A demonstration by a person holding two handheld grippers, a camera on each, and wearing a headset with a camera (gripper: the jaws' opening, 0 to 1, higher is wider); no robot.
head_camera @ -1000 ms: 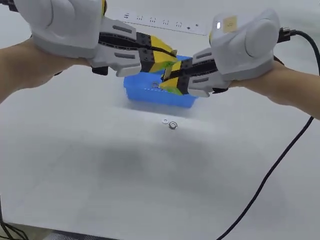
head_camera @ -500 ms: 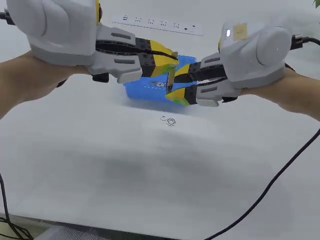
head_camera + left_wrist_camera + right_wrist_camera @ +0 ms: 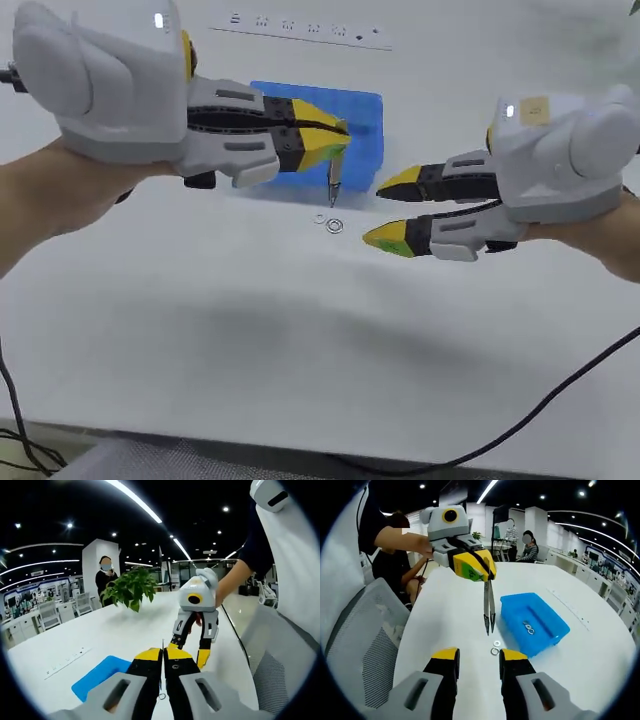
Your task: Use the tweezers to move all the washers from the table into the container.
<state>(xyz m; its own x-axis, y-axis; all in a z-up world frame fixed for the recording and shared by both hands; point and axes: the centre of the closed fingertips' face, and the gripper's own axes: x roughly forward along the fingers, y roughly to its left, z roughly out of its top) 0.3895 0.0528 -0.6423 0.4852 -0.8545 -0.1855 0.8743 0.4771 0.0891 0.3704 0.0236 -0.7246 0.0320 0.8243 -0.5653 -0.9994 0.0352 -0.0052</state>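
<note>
Head view: your left tool [image 3: 340,140] sits at upper left with its yellow-tipped jaws closed on the tweezers [image 3: 333,180], which hang down from the jaw tips, points toward the surface [image 3: 300,330]. Two washers [image 3: 334,226] lie side by side on the white surface, just below the tweezer points and apart from them. The blue container [image 3: 362,120] stands just behind the tweezers, partly hidden by the left tool. Your right tool [image 3: 380,213] is at the right, jaws spread and gripping nothing, its tips near the washers on the side away from the left tool. A power strip [image 3: 300,25] lies along the far edge of the surface, and a black cable [image 3: 560,385] trails across the near right corner.

Right gripper view: the right tool [image 3: 477,655] shows both jaws parted at the bottom. Between and just beyond them lie the two washers [image 3: 495,647], touching or nearly so. The tweezers [image 3: 489,607] point down at them from the left tool [image 3: 479,570], the two prongs slightly apart at the tips. You cannot tell from this view whether the tips touch the surface. The container [image 3: 545,630] stands just beside the loose washers and holds further washers on its floor.

Left gripper view: the left tool [image 3: 163,655] shows its jaws pressed together, with the thin tweezers [image 3: 162,645] between them. The right tool [image 3: 189,652] faces it, jaws apart. The container [image 3: 100,677] lies to the left.
</note>
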